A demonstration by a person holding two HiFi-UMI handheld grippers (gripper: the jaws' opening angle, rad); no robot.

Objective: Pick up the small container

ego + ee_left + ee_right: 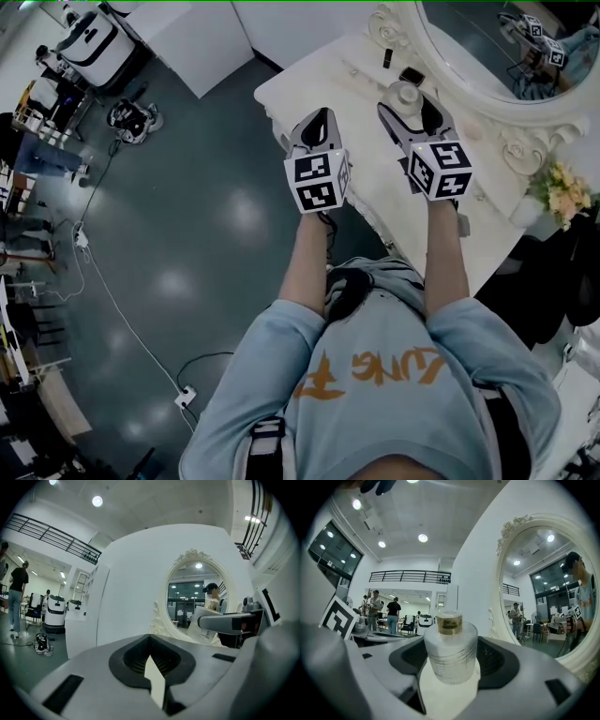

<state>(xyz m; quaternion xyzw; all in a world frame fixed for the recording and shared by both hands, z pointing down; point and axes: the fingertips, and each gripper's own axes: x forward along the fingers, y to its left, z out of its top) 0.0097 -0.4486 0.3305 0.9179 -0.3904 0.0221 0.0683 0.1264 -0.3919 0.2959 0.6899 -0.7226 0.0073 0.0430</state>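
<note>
The small container [406,93] is a frosted round jar with a gold cap. It sits between the jaws of my right gripper [411,103], above the white vanity table [319,70]. In the right gripper view the small container [450,652] stands upright, and the right gripper [450,672] is shut on its sides. My left gripper [316,120] hovers beside it over the table's left part. In the left gripper view the left gripper [153,662] is shut with nothing in it.
An oval mirror in an ornate white frame [520,117] rises behind the table. Two small dark items [387,58] [412,75] lie near the mirror. A bunch of flowers [562,190] stands at the right. The table's left edge [267,101] drops to a grey floor with cables.
</note>
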